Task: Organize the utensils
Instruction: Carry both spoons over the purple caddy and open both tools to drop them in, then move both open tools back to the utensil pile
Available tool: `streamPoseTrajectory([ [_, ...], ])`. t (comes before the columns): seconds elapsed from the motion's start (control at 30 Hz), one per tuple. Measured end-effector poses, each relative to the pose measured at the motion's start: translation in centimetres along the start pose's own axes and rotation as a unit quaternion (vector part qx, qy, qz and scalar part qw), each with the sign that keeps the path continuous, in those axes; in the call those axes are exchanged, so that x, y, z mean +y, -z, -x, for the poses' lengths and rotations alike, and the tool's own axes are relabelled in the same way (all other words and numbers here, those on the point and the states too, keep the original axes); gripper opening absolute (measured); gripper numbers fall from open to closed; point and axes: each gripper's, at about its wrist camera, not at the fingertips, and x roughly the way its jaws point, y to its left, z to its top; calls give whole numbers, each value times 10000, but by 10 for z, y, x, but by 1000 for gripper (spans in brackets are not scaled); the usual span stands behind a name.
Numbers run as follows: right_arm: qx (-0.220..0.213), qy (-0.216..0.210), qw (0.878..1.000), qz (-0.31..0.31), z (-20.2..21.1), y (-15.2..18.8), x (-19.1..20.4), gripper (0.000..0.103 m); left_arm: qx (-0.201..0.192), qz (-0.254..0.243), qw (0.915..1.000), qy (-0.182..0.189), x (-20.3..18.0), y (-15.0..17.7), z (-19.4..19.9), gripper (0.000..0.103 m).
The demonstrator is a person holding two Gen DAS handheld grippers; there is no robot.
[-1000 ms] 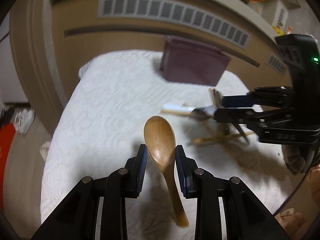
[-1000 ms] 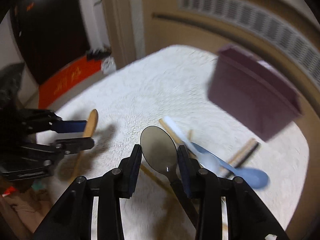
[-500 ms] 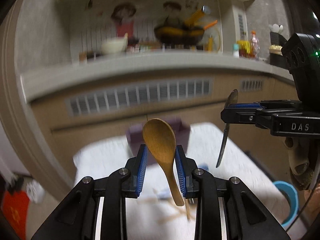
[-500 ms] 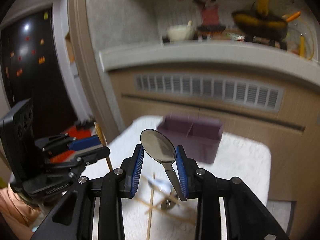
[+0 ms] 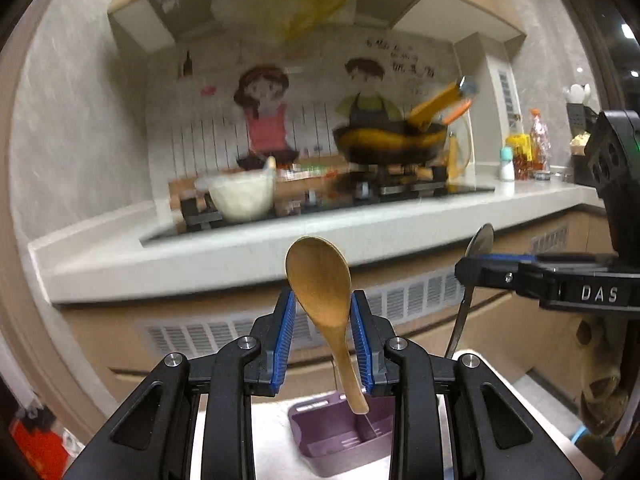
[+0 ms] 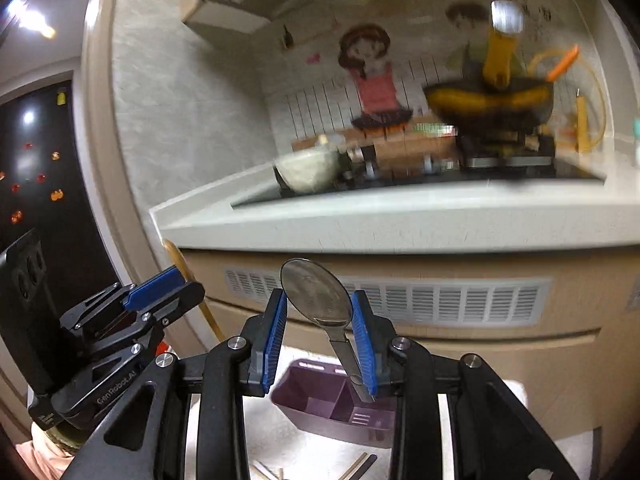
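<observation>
The wooden spoon (image 5: 320, 288) at frame centre is honey-brown; the metal spoon (image 6: 318, 294) is dull silver. The box (image 6: 340, 408) at the bottom is plum purple. Gripper pads (image 5: 286, 340) are ribbed blue on black. The countertop (image 5: 240, 256) is pale grey.

The wok (image 5: 390, 142) and bowl (image 5: 242, 196) on the stove behind were smeared by motion blur. The purple organizer (image 6: 340, 408) was partly hidden behind the black fingers (image 6: 218, 400) in both views. The chopsticks (image 6: 358, 466) ran off the bottom edge. The wooden spoon (image 6: 180, 266) showed only edge-on in the right view, its bowl hidden behind blue pads.
</observation>
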Motion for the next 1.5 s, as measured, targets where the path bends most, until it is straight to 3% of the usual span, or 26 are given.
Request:
streamPoseTrajectory([
  [0.2, 764, 104, 9967, -238, -85, 44, -31, 31, 777, 275, 9964, 192, 12, 57, -84, 29],
  [0.4, 1230, 327, 9918, -117, -125, 83, -41, 32, 1472, 539, 9871, 323, 12, 113, -142, 30],
  [0.5, 1446, 434, 9885, -87, -133, 95, -43, 35, 1610, 642, 9841, 388, 13, 126, -152, 44],
  [0.57, 1378, 644, 9883, 89, -132, 100, -39, 45, 1519, 687, 9852, 384, 14, 128, -149, 52],
  [0.7, 1059, 1009, 9878, 540, -114, 102, -26, 59, 1343, 757, 9876, 305, 18, 122, -127, 54],
  [0.8, 849, 1167, 9866, 757, -96, 101, -16, 78, 1208, 838, 9890, 178, 21, 118, -104, 59],
  [0.87, 673, 1333, 9845, 918, -81, 107, -7, 98, 1169, 861, 9893, 121, 27, 122, -83, 64],
  [0.93, 481, 1484, 9826, 1008, -67, 115, 0, 102, 1218, 863, 9887, 104, 27, 130, -67, 67],
  [1.0, 427, 1623, 9795, 1112, -57, 127, 6, 102, 1365, 819, 9872, 112, 22, 144, -50, 67],
  [1.17, 1287, 1180, 9760, 1305, -49, 165, 15, 102, 1820, 710, 9806, 150, 13, 187, -16, 71],
  [1.33, 1871, 891, 9660, 1546, -42, 204, 27, 100, 2304, 741, 9700, 228, 6, 227, 7, 71],
  [1.4, 2046, 846, 9600, 1715, -34, 220, 32, 76, 2482, 770, 9652, 279, 5, 240, 16, 71],
  [1.43, 2279, 694, 9564, 1691, -29, 230, 33, 52, 2525, 769, 9641, 289, 3, 245, 21, 71],
  [1.47, 2474, 563, 9542, 1584, -27, 236, 32, 36, 2555, 766, 9633, 304, 2, 248, 25, 71],
  [1.5, 2649, 468, 9526, 1418, -24, 244, 29, 33, 2586, 770, 9624, 320, 0, 252, 28, 72],
])
